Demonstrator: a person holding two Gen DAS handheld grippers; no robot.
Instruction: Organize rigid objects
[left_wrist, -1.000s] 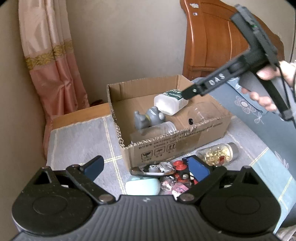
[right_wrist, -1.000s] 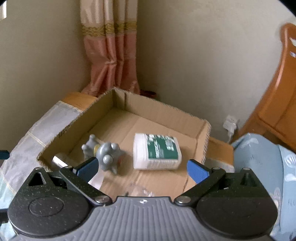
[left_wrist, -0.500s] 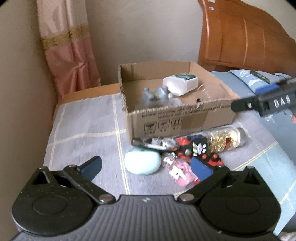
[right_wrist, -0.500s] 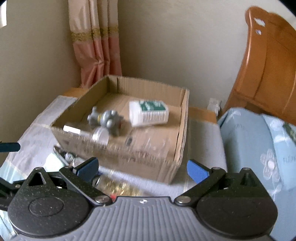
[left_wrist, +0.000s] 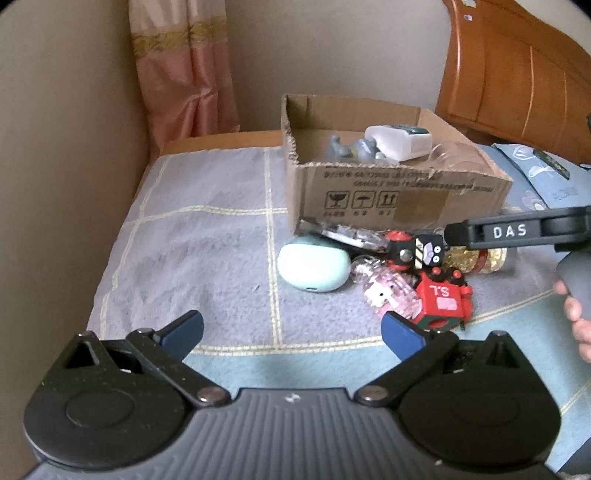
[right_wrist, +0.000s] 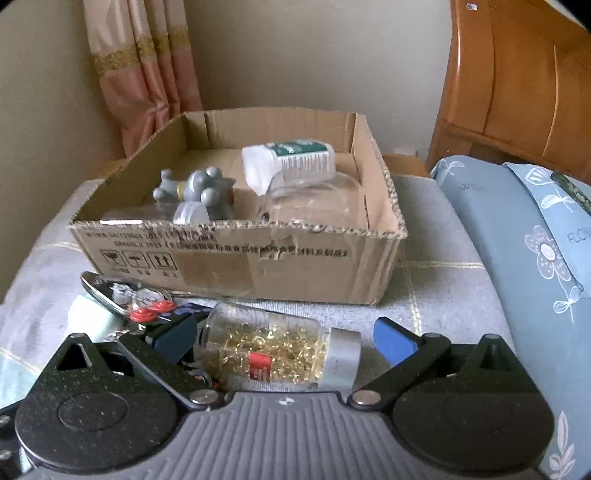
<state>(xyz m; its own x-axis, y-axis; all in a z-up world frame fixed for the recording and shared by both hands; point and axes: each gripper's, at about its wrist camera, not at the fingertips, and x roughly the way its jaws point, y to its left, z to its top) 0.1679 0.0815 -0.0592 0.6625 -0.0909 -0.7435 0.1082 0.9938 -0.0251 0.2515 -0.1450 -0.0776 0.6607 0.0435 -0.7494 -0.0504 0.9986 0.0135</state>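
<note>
Both grippers have come down and back from the cardboard box (right_wrist: 236, 258) since a second ago. Then the right gripper (right_wrist: 284, 338) looked straight into the box; now it looks over the box's near wall at the pile in front of it. In the left wrist view the right gripper no longer reaches over the box but lies low along the right side, its fingers (left_wrist: 458, 234) over the pile, held by a hand (left_wrist: 580, 317).

The right gripper's fingers stand wide apart, gripping nothing. The glass jar of gold pins (right_wrist: 273, 354) lies on its side on the bed (right_wrist: 436, 280) directly between them, silver cap toward the right finger, not touched by either pad as far as can be seen.

The left gripper (left_wrist: 291, 330) is also spread wide and empty, over bare blanket near the bed's left edge. The pile lies just beyond its right finger: a pale green case (left_wrist: 314, 267), a pink toy (left_wrist: 391, 293), a red block (left_wrist: 443, 299) closest to that finger, and a black and red figure (left_wrist: 417, 251).

Inside the box lie a white bottle (right_wrist: 291, 162), a grey toy (right_wrist: 199, 188) and a clear glass (right_wrist: 314, 205).
</note>
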